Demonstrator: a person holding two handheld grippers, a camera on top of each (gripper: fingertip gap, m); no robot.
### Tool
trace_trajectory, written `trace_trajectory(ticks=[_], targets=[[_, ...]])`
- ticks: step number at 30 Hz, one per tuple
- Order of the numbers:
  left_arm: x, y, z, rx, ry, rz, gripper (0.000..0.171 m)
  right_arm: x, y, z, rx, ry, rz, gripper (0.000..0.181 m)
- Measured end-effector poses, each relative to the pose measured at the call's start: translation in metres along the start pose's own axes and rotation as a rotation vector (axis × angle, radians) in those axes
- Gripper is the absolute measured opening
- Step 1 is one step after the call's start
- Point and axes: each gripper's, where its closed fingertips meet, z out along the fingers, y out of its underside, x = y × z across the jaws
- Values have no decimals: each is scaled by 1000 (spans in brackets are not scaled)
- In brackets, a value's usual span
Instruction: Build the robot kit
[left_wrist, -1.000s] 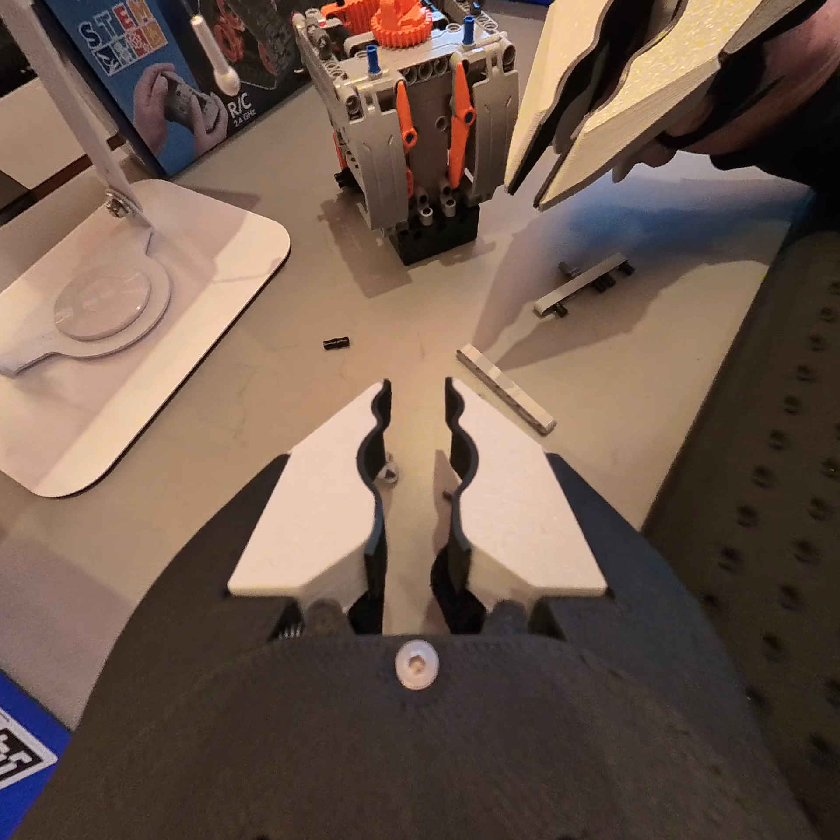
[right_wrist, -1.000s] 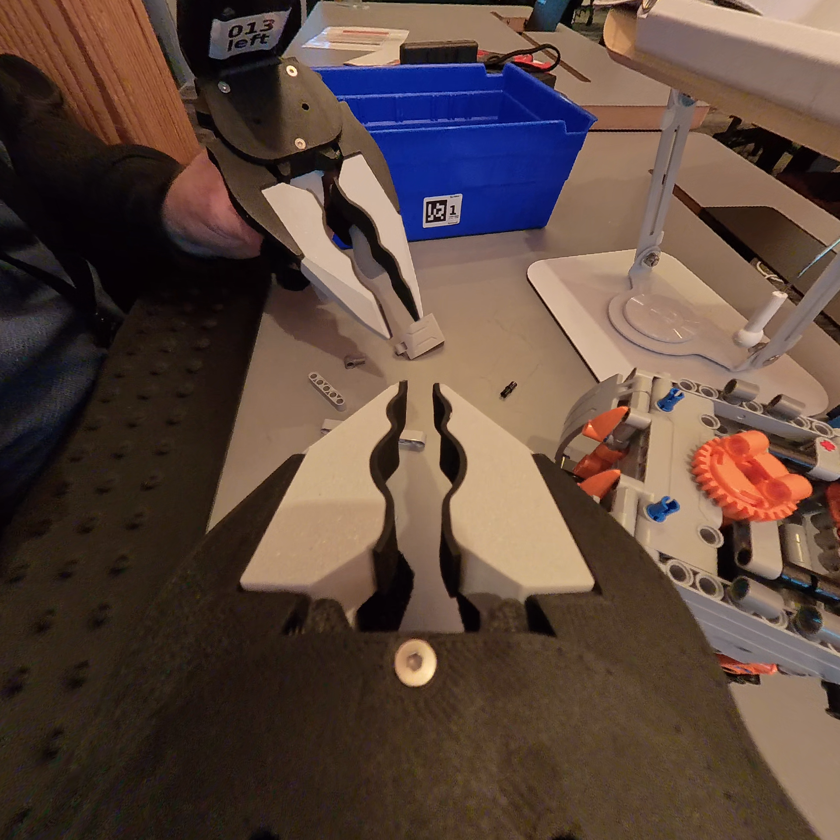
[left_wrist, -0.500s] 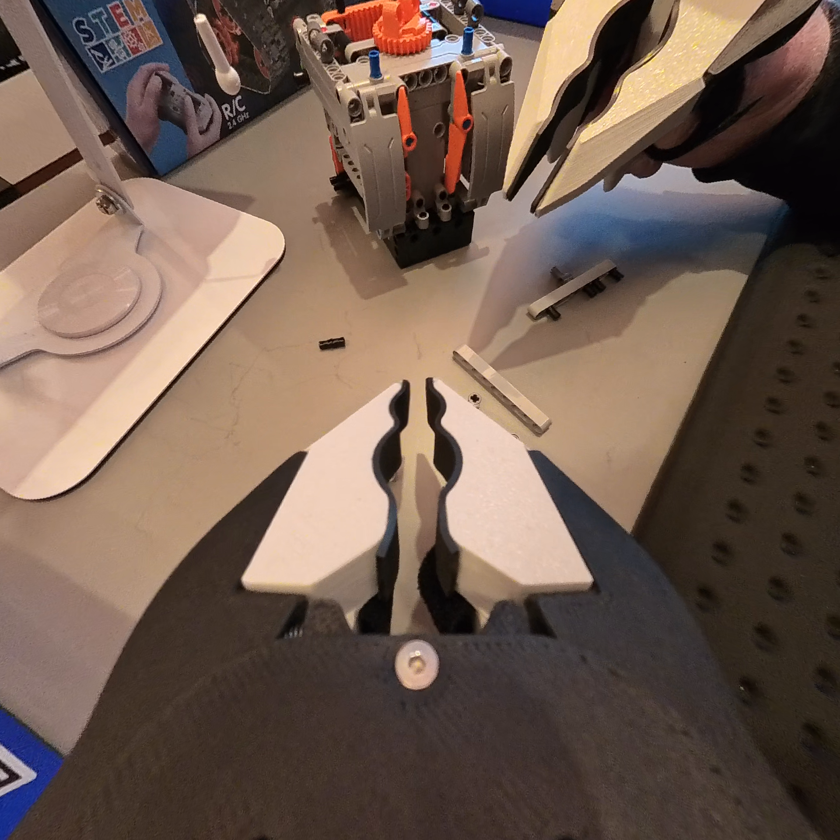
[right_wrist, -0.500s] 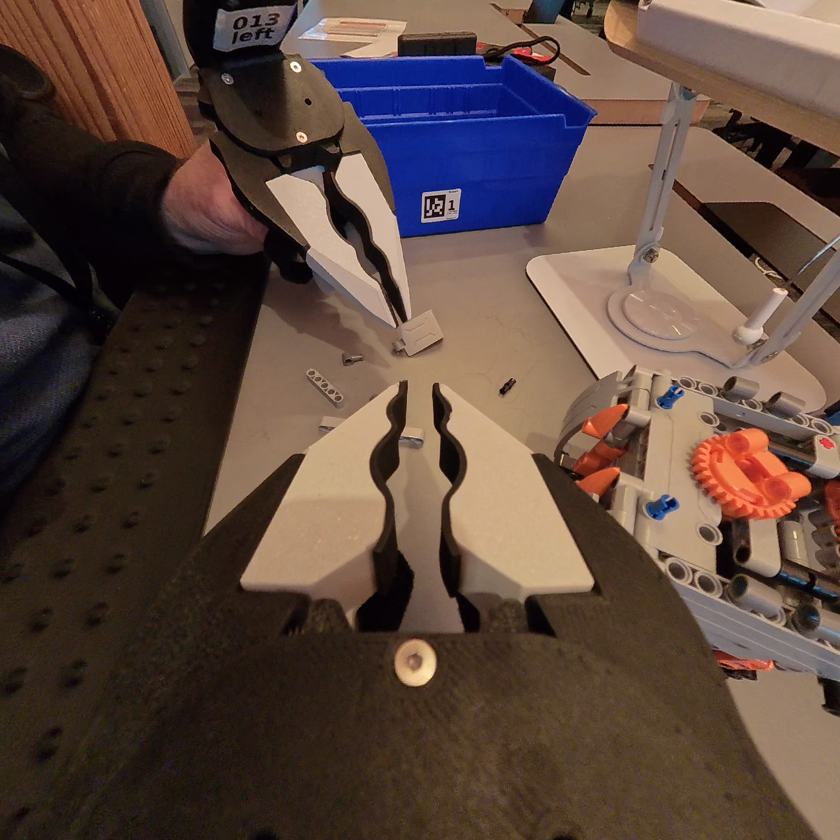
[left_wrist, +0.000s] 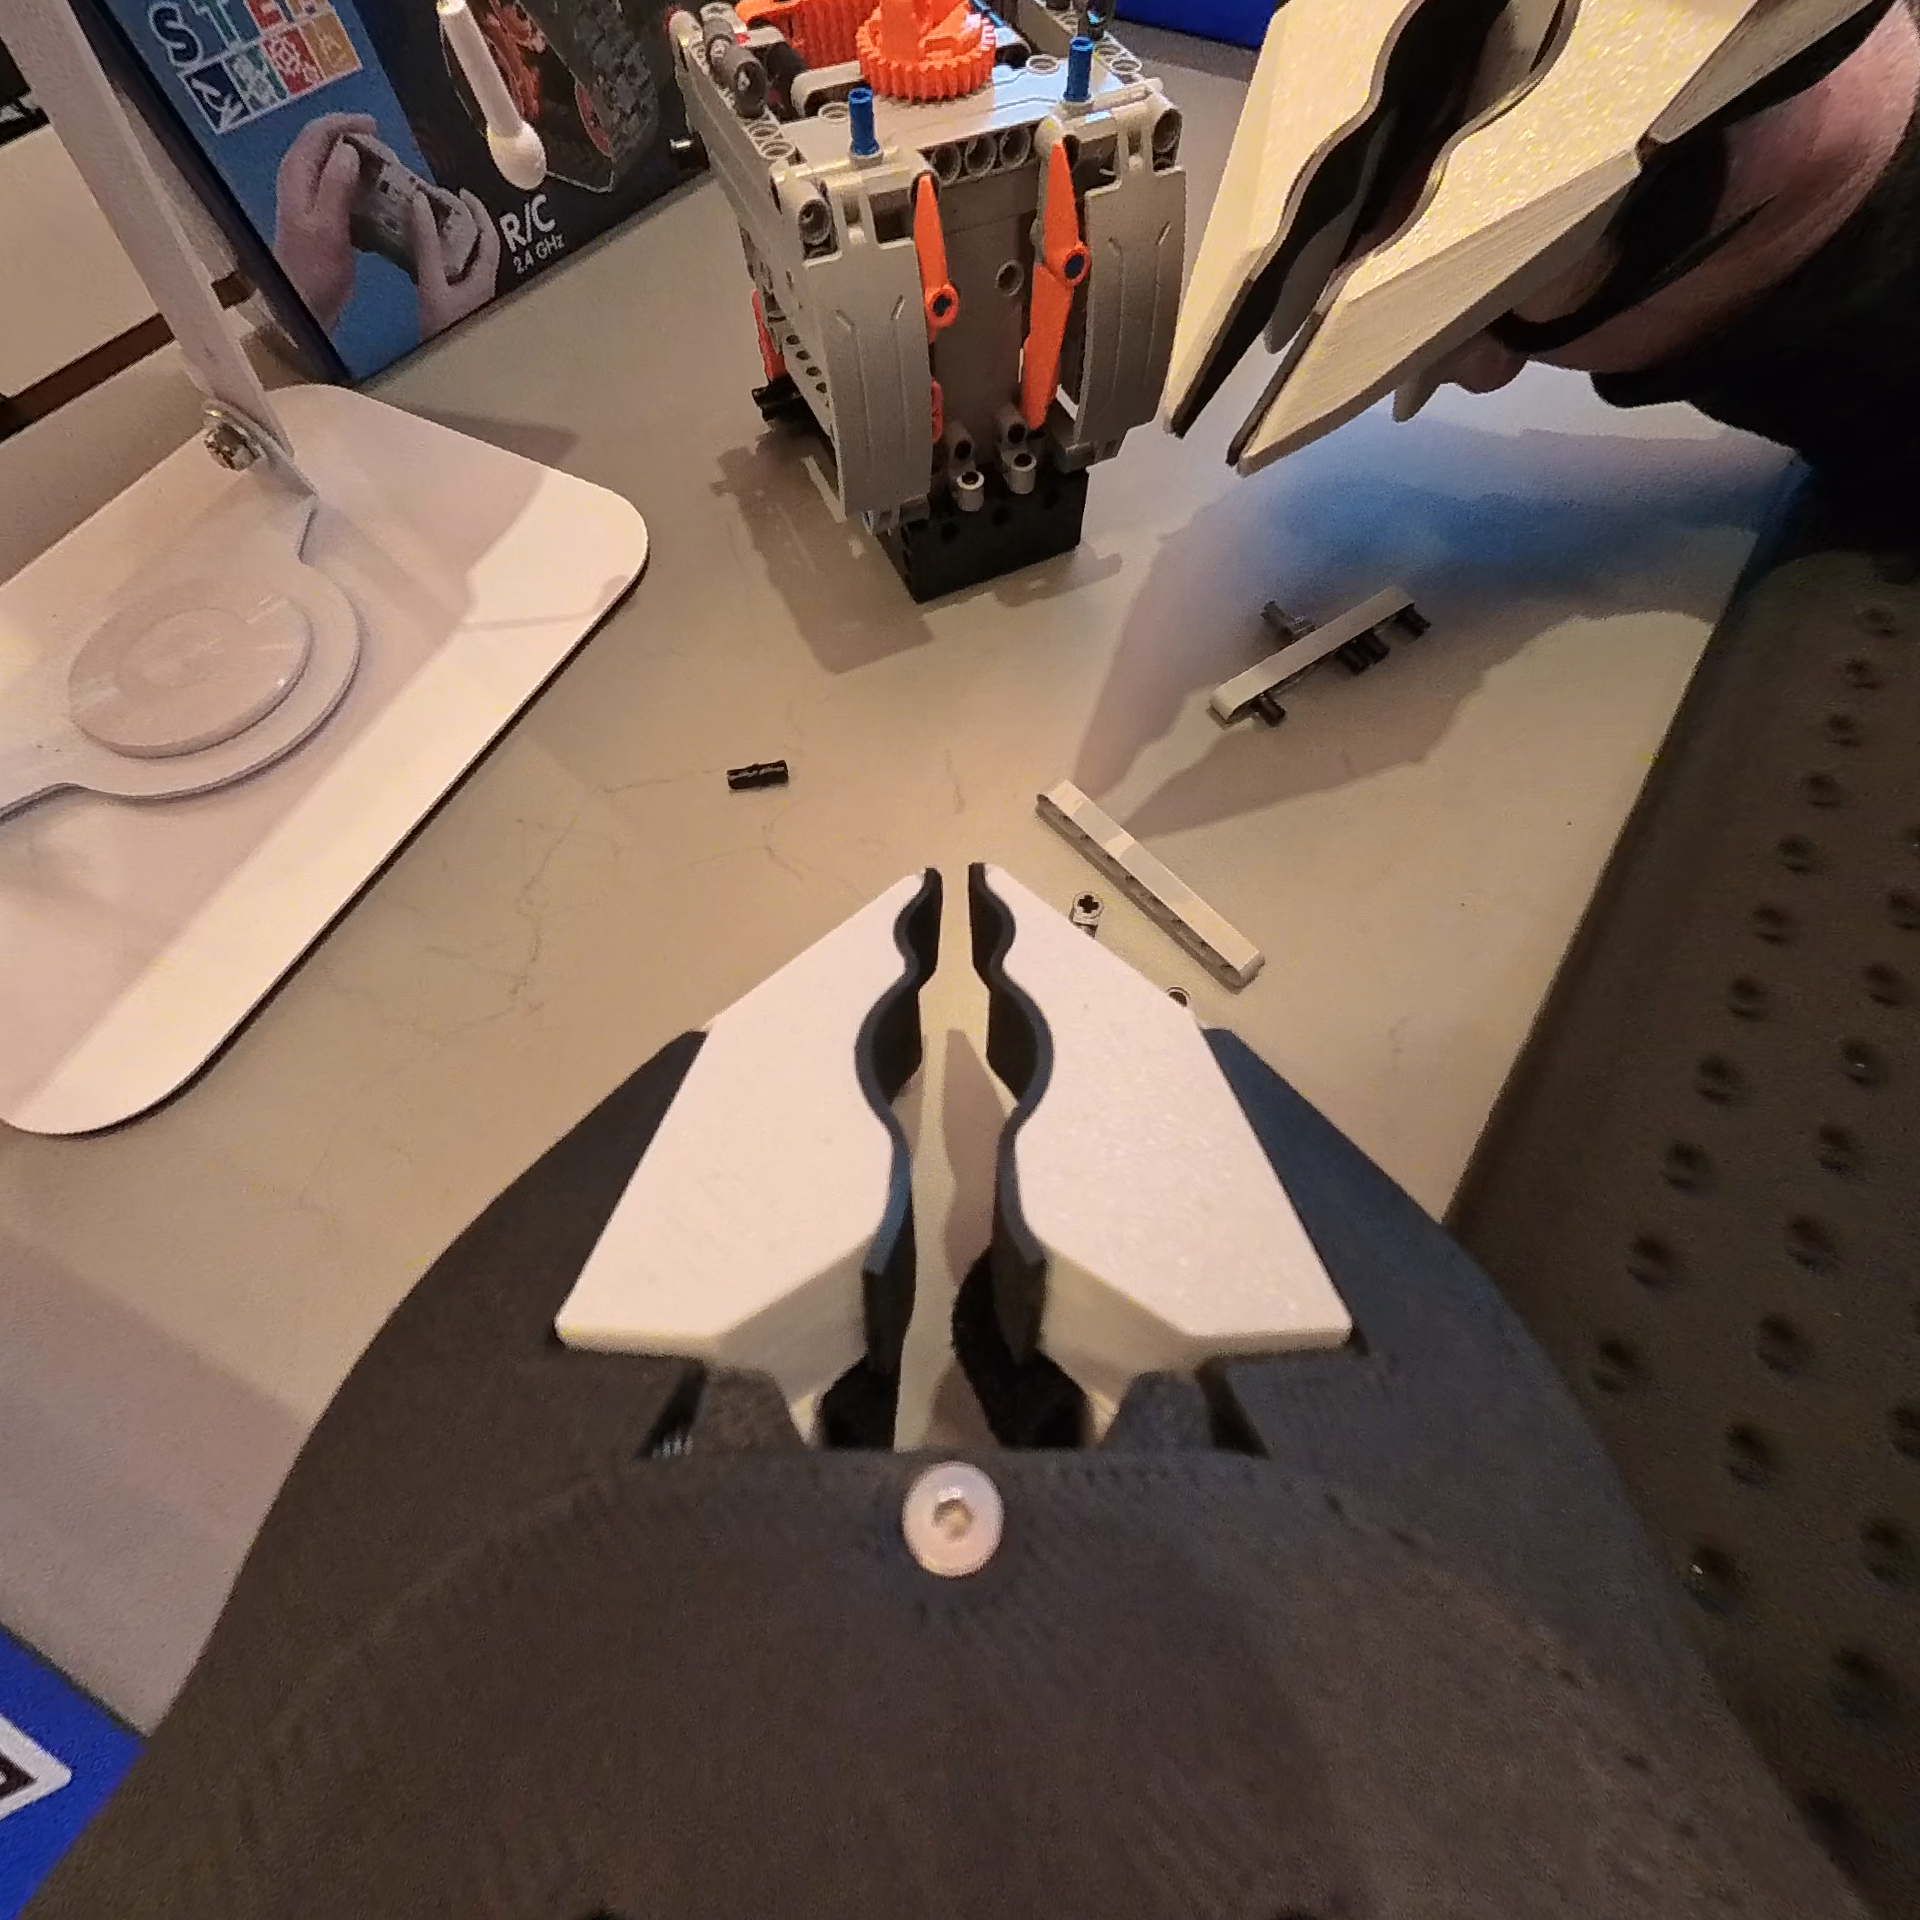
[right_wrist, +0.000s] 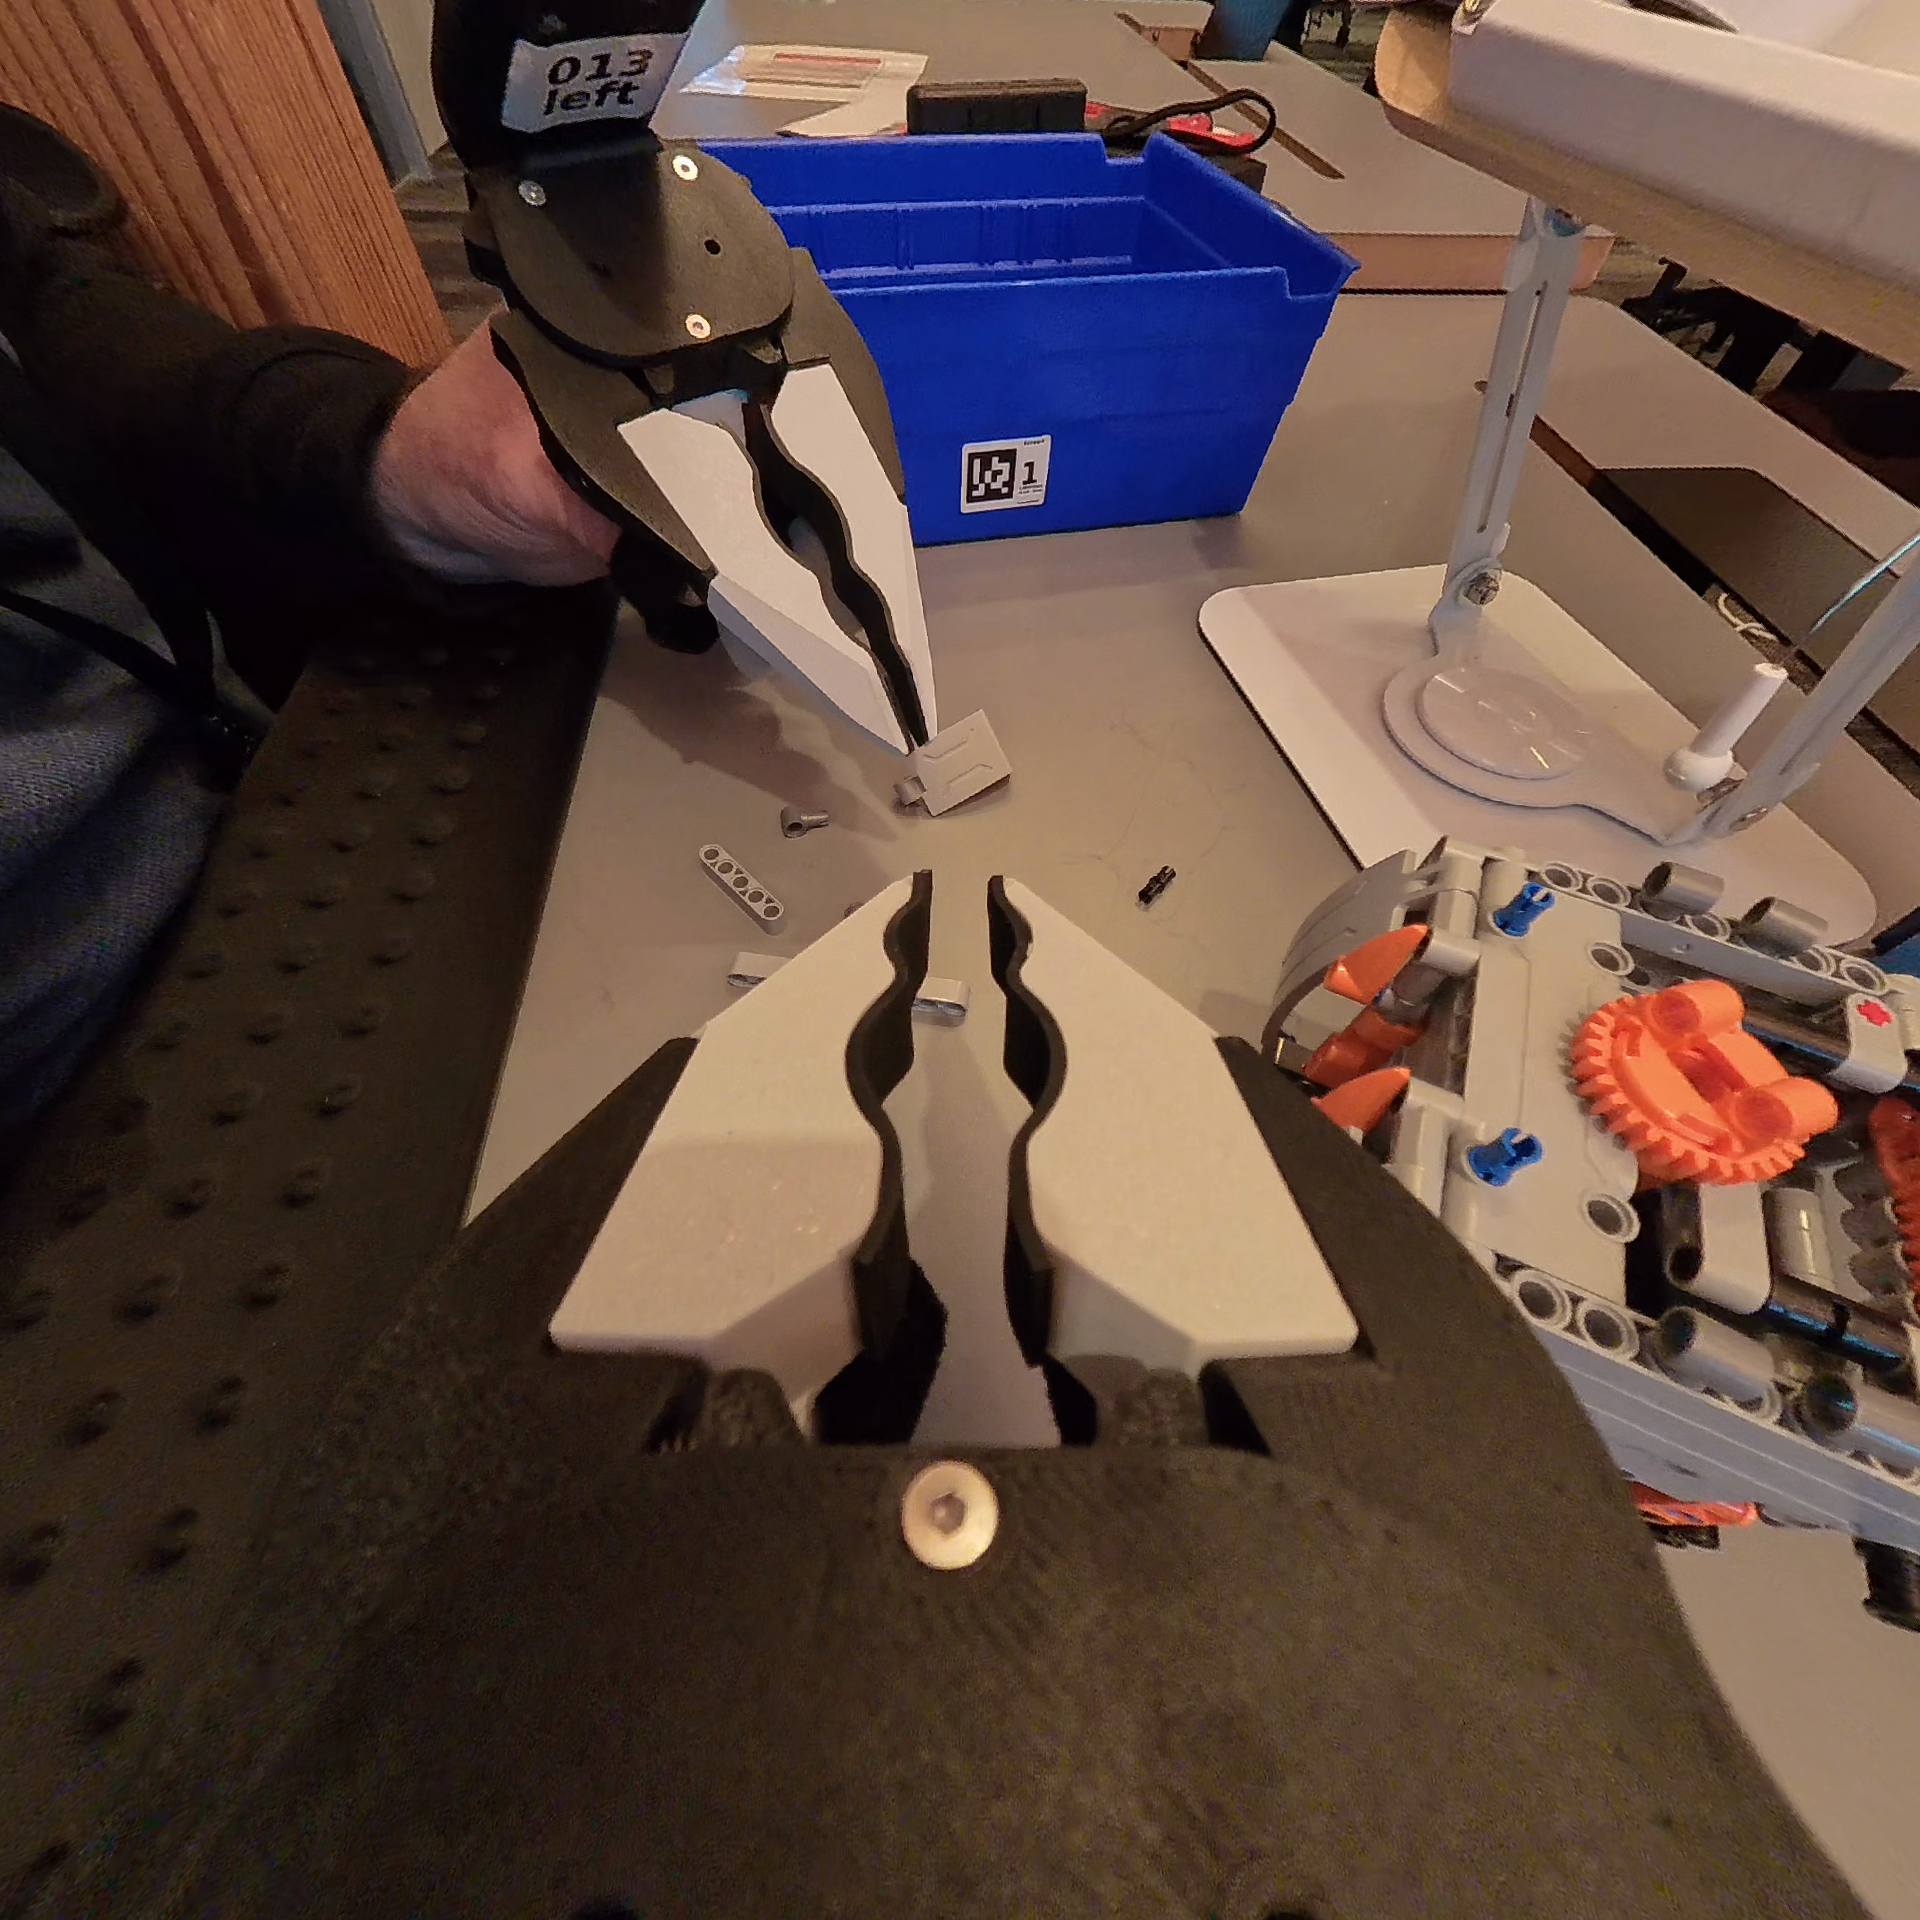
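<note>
We see a small grey panel piece (right_wrist: 961, 774) on the grey table (right_wrist: 1091, 665), its near edge at the left gripper (right_wrist: 920, 732) tips, which look closed on it. Our right gripper (right_wrist: 958, 883), jaws slightly apart and empty, hangs over a grey beam (right_wrist: 940, 1006), beside the grey-and-orange brick model (right_wrist: 1621, 1143).

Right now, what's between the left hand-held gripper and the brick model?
Just bare table, seen in the left wrist view; a black pin lies aside.

Surface: grey matte tabletop (left_wrist: 436, 1039).
Resting on it: white flat stand base (left_wrist: 260, 665), grey-and-orange brick-built model (left_wrist: 966, 312), blue plastic bin (right_wrist: 1081, 343), loose grey perforated beams (left_wrist: 1148, 899).
</note>
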Motion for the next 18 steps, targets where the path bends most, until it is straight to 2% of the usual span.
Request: trace_trajectory(ticks=[18], targets=[[1, 2, 2, -10, 5, 1, 0, 1, 0, -1, -1, 6, 1, 8]])
